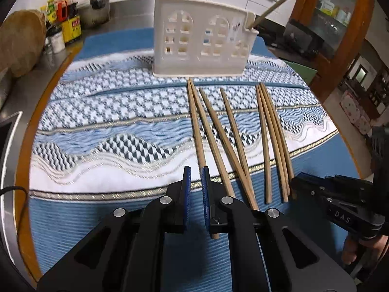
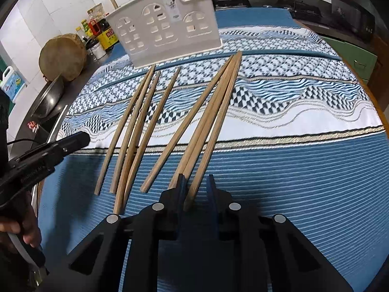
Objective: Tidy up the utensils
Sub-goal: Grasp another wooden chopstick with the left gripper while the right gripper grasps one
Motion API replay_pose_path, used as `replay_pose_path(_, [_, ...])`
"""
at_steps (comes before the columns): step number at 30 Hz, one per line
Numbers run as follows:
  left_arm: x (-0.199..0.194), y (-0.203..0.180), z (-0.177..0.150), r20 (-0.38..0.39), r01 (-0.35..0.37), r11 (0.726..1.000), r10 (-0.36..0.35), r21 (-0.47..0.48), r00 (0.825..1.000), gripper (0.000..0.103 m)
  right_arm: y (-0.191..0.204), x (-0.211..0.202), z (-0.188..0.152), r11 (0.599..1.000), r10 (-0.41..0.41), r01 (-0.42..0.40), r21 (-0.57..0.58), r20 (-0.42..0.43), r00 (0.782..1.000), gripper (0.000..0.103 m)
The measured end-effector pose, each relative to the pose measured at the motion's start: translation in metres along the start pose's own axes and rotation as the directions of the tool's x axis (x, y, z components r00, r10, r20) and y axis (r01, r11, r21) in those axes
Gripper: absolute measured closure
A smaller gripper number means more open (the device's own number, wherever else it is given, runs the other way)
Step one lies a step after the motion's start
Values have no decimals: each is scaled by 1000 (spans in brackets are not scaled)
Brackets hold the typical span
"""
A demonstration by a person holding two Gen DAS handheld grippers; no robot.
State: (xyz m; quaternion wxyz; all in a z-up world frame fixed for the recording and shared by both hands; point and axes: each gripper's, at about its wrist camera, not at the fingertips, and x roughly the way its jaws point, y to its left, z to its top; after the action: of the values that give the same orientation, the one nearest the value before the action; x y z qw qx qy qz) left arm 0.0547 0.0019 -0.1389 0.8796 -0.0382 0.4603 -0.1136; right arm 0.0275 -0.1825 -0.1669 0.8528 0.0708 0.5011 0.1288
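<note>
Chopsticks (image 1: 211,131): seven lie on the cloth (image 1: 116,121), in a group of four and a group of three; two more stand in the holder (image 1: 201,41).
Holder: one, white, upright at the far side of the cloth.
Left gripper (image 1: 195,170): slightly open, holds nothing, beside the leftmost chopstick.
Right gripper (image 2: 196,178): slightly open, one chopstick end between its fingers, not clamped.

Seven chopsticks (image 1: 263,143) on cloth, two chopsticks in holder (image 1: 272,8), one holder (image 1: 201,39)
</note>
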Motion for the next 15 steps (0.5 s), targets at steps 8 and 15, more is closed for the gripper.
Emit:
replay_pose_path(8, [18, -6, -4, -38, 25, 1000, -25, -14, 999, 94, 2, -2, -4, 998, -55, 56, -27, 11, 998, 93])
replay_pose_path(15, [30, -7, -7, -58, 22, 999, -24, -34, 998, 84, 2, -5, -4, 994, -98, 99, -47, 24, 995, 93])
